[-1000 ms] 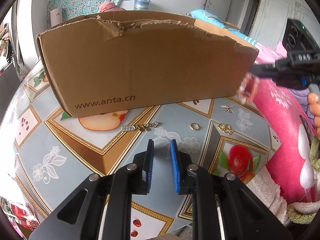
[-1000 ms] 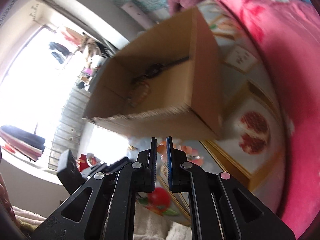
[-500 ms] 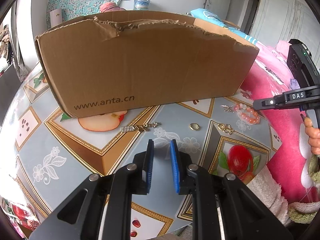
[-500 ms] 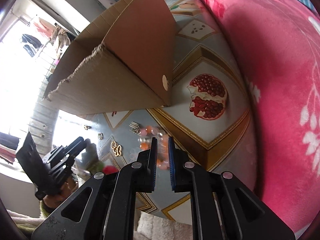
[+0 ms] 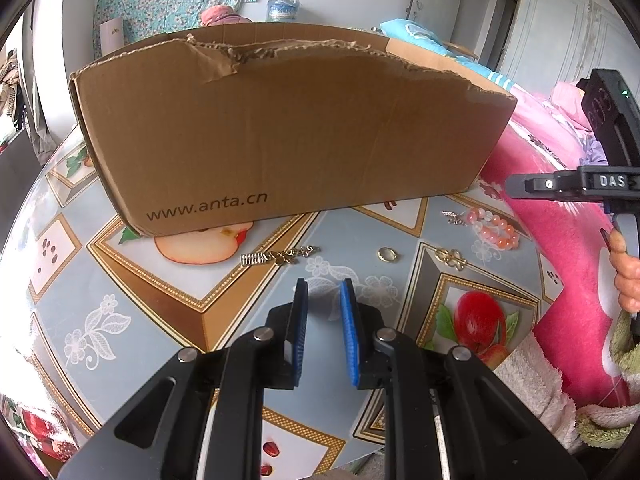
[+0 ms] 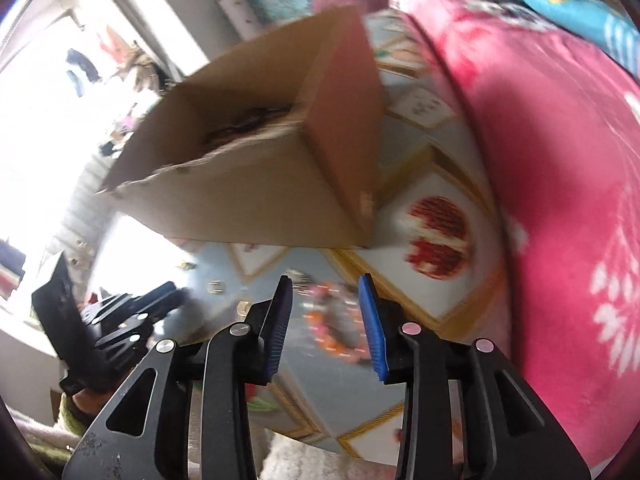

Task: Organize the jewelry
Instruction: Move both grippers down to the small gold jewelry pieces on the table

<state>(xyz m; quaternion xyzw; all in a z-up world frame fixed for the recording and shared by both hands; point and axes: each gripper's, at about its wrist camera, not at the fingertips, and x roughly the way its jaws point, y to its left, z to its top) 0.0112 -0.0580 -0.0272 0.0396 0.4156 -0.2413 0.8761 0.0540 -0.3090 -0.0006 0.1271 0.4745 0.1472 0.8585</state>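
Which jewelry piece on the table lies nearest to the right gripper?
The pink bead bracelet; the ring, chain and gold clasp lie farther left.

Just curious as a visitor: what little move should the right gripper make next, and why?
Probably lower the right gripper over the pink bead bracelet. Its jaws are opening with nothing between them, and the bracelet lies loose on the table just below, outside the cardboard box.
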